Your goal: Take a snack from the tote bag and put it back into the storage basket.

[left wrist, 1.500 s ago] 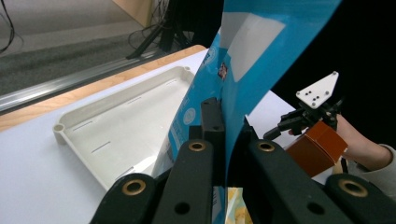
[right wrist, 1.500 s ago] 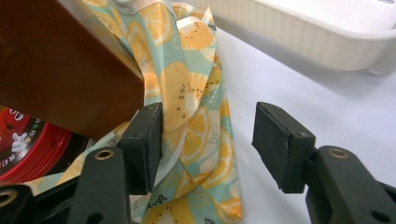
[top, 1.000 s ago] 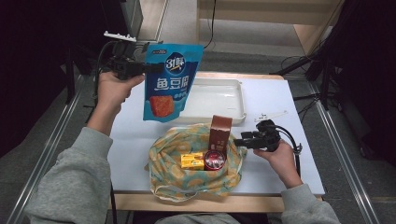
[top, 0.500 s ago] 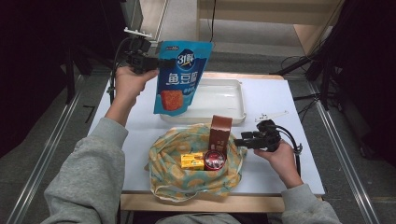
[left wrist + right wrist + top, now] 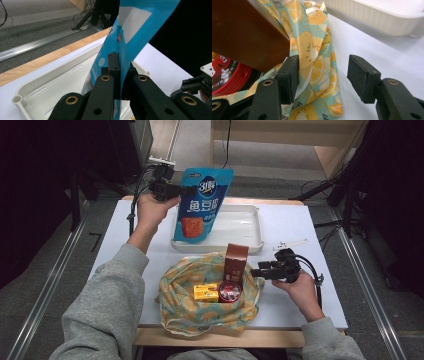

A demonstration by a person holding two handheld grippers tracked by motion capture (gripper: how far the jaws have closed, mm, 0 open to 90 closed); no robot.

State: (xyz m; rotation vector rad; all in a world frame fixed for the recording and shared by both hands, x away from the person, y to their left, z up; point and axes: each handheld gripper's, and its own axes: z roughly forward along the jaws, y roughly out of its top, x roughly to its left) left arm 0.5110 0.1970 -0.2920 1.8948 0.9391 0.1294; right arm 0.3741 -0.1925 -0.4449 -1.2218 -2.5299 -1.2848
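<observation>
My left gripper is shut on the upper left edge of a blue snack pouch, which hangs upright over the left part of the white tray. In the left gripper view, the gripper pinches the pouch above the tray. My right gripper stands open at the right rim of the orange-print cloth bag. In the right gripper view, a fold of that cloth lies between the open jaws of the gripper, against one pad only.
Inside the cloth bag stand a brown box, a red round tin and a yellow box. The white table ends in a wooden edge at the front and back. Dark floor and metal rails flank both sides.
My left hand has carried the pouch to the right and slightly down, from beyond the table's left side to over the tray. The right hand has stayed put.
</observation>
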